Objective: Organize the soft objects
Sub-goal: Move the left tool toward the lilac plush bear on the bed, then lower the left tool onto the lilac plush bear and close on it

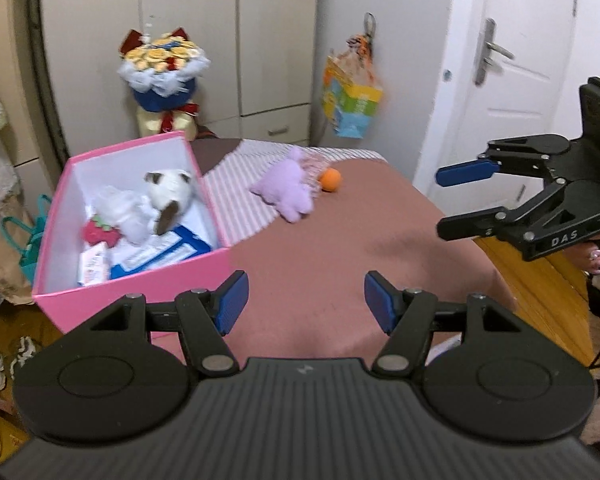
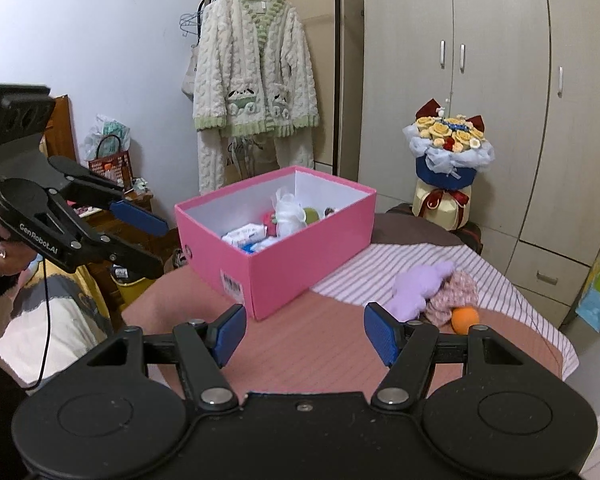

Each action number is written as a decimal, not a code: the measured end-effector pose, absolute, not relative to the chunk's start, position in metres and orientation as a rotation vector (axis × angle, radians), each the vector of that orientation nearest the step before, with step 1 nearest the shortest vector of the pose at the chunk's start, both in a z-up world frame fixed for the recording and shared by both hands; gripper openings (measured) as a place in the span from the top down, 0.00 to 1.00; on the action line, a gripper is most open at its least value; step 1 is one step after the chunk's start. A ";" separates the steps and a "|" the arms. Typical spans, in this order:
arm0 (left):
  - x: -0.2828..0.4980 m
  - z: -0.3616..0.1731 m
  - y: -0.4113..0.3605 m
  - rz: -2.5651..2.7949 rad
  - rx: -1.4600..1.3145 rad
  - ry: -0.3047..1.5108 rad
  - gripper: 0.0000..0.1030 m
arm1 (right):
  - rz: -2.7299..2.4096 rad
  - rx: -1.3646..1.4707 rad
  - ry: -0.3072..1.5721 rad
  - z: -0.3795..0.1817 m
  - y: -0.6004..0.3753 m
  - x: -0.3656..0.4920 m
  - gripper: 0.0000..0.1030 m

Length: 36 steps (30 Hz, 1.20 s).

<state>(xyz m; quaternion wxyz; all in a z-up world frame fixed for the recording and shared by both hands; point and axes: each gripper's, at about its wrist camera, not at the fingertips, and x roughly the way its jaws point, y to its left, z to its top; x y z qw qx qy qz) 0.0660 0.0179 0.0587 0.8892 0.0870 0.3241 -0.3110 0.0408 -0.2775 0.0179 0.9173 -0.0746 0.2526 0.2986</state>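
Both claws hang over the brown cover (image 1: pixel 340 240) with nothing in them. The left gripper (image 1: pixel 306 302) has its blue pads apart, and so does the right gripper (image 2: pixel 305 334), whose jaws stand apart over bare cloth. The pink box (image 2: pixel 300 256) sits open on the bed, already holding a white and brown plush (image 1: pixel 170 196), a red strawberry toy (image 1: pixel 100 234) and some packets. Out on the striped sheet (image 2: pixel 380 268), well apart from the box, lie a purple plush (image 2: pixel 418 286), a pink knitted thing (image 2: pixel 454 292) and an orange ball (image 2: pixel 465 319), all bunched together
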 end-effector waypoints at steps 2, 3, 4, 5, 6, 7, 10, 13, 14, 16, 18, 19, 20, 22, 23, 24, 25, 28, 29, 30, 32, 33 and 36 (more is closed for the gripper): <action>0.066 0.055 0.009 -0.661 0.178 0.684 0.38 | 0.610 -0.161 0.522 0.012 -0.280 0.037 0.31; 0.068 0.053 0.003 -0.672 0.173 0.691 0.38 | 0.609 -0.166 0.522 0.009 -0.282 0.036 0.30; 0.070 0.051 -0.001 -0.681 0.167 0.696 0.38 | 0.607 -0.171 0.522 0.006 -0.283 0.035 0.29; 0.073 0.048 -0.006 -0.686 0.157 0.700 0.38 | 0.605 -0.174 0.523 0.002 -0.285 0.034 0.29; 0.075 0.045 -0.011 -0.688 0.150 0.701 0.38 | 0.602 -0.176 0.526 -0.003 -0.286 0.036 0.29; 0.078 0.042 -0.015 -0.688 0.142 0.696 0.38 | 0.600 -0.177 0.530 -0.007 -0.286 0.037 0.29; 0.089 0.033 -0.026 -0.677 0.120 0.680 0.38 | 0.589 -0.180 0.544 -0.020 -0.290 0.046 0.29; 0.107 0.023 -0.034 -0.673 0.069 0.689 0.39 | 0.578 -0.190 0.553 -0.031 -0.292 0.057 0.29; 0.114 0.019 -0.037 -0.671 0.050 0.692 0.39 | 0.575 -0.193 0.553 -0.034 -0.293 0.063 0.29; 0.125 0.012 -0.042 -0.663 0.023 0.694 0.39 | 0.570 -0.195 0.549 -0.039 -0.292 0.071 0.29; 0.137 0.005 -0.049 -0.648 0.001 0.684 0.39 | 0.562 -0.200 0.536 -0.045 -0.292 0.082 0.29; 0.143 0.002 -0.052 -0.640 -0.010 0.678 0.39 | 0.558 -0.200 0.529 -0.048 -0.292 0.089 0.29; 0.150 -0.002 -0.056 -0.631 -0.023 0.673 0.39 | 0.554 -0.199 0.523 -0.052 -0.291 0.095 0.29; 0.164 -0.007 -0.063 -0.614 -0.047 0.668 0.39 | 0.545 -0.193 0.518 -0.059 -0.289 0.111 0.29; 0.170 -0.010 -0.067 -0.608 -0.058 0.667 0.39 | 0.543 -0.186 0.517 -0.062 -0.288 0.118 0.29; 0.178 -0.012 -0.071 -0.599 -0.071 0.665 0.39 | 0.542 -0.178 0.516 -0.065 -0.288 0.126 0.29; 0.185 -0.015 -0.076 -0.591 -0.082 0.664 0.39 | 0.539 -0.171 0.517 -0.069 -0.287 0.136 0.29; 0.206 -0.022 -0.087 -0.554 -0.104 0.662 0.39 | 0.528 -0.170 0.517 -0.076 -0.285 0.161 0.29; 0.214 -0.025 -0.090 -0.545 -0.116 0.666 0.39 | 0.521 -0.173 0.514 -0.078 -0.283 0.169 0.29; 0.222 -0.028 -0.093 -0.534 -0.132 0.675 0.39 | 0.519 -0.172 0.512 -0.080 -0.283 0.175 0.29; 0.238 -0.033 -0.099 -0.517 -0.157 0.690 0.39 | 0.521 -0.173 0.509 -0.083 -0.283 0.191 0.29; 0.244 -0.035 -0.101 -0.511 -0.173 0.695 0.39 | 0.522 -0.176 0.509 -0.085 -0.282 0.198 0.29; 0.264 -0.040 -0.108 -0.480 -0.205 0.706 0.40 | 0.505 -0.206 0.510 -0.089 -0.278 0.215 0.29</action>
